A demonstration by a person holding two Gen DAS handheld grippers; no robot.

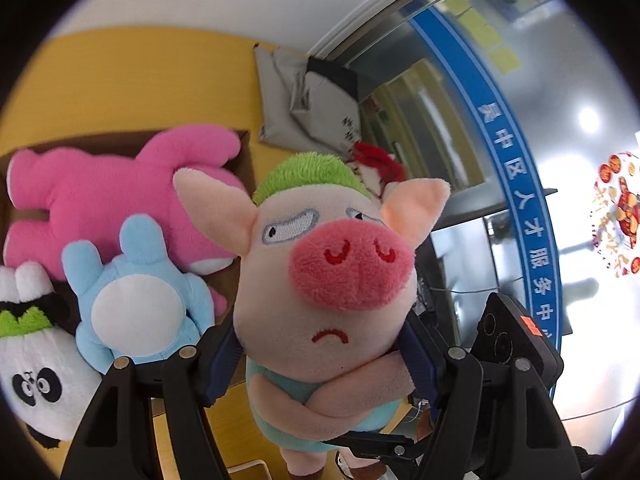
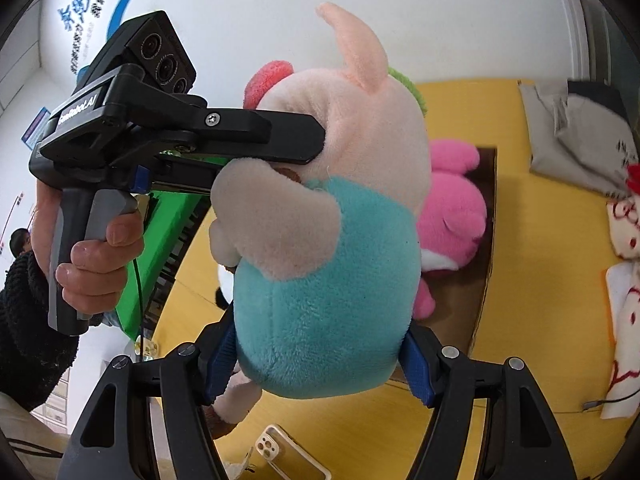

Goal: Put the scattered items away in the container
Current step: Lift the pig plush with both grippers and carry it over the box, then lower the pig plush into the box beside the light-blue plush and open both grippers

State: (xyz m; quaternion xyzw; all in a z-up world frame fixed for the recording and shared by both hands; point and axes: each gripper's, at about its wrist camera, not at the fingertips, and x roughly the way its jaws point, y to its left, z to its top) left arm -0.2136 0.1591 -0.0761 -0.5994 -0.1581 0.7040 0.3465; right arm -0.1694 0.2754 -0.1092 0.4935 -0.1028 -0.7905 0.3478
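Observation:
A pig plush (image 1: 320,264) with green hair, a pink snout and a teal shirt hangs in the air, gripped by both grippers. My left gripper (image 1: 320,360) is shut on its neck and crossed arms, face toward the camera. My right gripper (image 2: 316,360) is shut on its teal belly (image 2: 320,300). In the right wrist view the left gripper's finger (image 2: 280,136) presses the pig's head from the left. Behind the pig lies a brown cardboard box (image 2: 486,240) holding a pink plush (image 1: 120,196), a light-blue plush (image 1: 136,296) and a panda plush (image 1: 36,372).
The yellow table (image 1: 120,80) carries a crumpled grey bag (image 1: 304,100), a red-and-white plush (image 2: 624,220) at the right and a clear phone case (image 2: 280,456) near the front. A hand (image 2: 100,256) in a dark sleeve holds the left gripper's handle. A glass wall stands behind.

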